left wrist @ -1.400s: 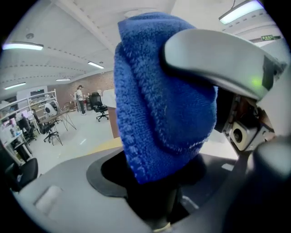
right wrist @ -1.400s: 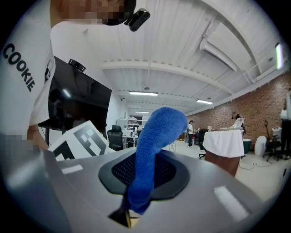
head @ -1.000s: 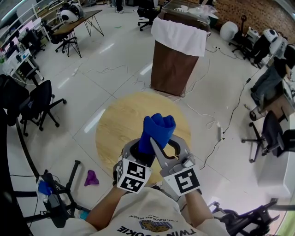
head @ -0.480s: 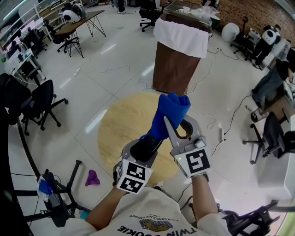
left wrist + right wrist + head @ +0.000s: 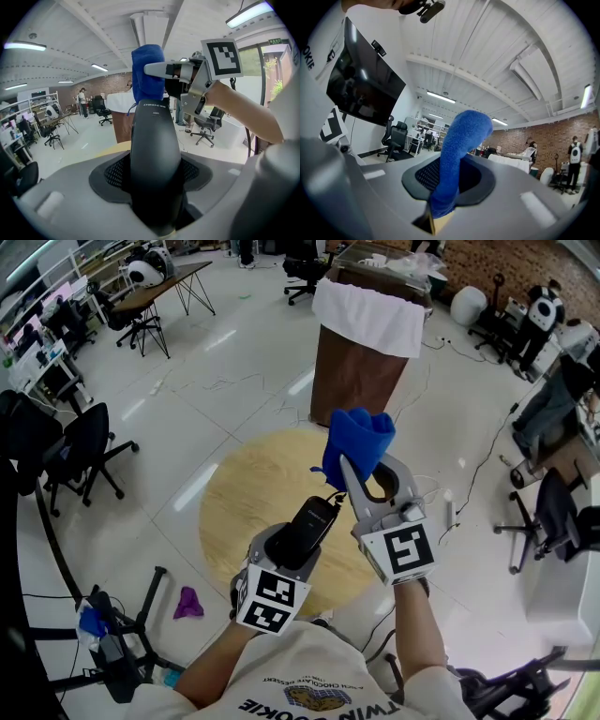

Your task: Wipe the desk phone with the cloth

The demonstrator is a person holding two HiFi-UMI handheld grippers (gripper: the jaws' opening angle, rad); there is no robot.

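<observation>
My left gripper [image 5: 296, 545] is shut on a black phone handset [image 5: 307, 526], which sticks up and forward from its jaws over the round table. In the left gripper view the handset [image 5: 155, 159] fills the middle, gripped low down between the jaws. My right gripper [image 5: 368, 486] is shut on a bunched blue cloth [image 5: 357, 442], held just beyond and right of the handset's tip. The left gripper view shows the cloth [image 5: 146, 70] right at the handset's top end, whether touching I cannot tell. In the right gripper view the cloth [image 5: 461, 150] rises from between the jaws.
Below the grippers stands a round wooden table [image 5: 242, 507]. A brown bin with a white liner [image 5: 361, 352] stands behind it. Office chairs [image 5: 75, 451] are at the left and right. A purple rag [image 5: 187, 602] and cables lie on the white floor.
The right gripper has carried the blue cloth up and to the right, off the handset, whose black body now shows. The left gripper has stayed in place.
</observation>
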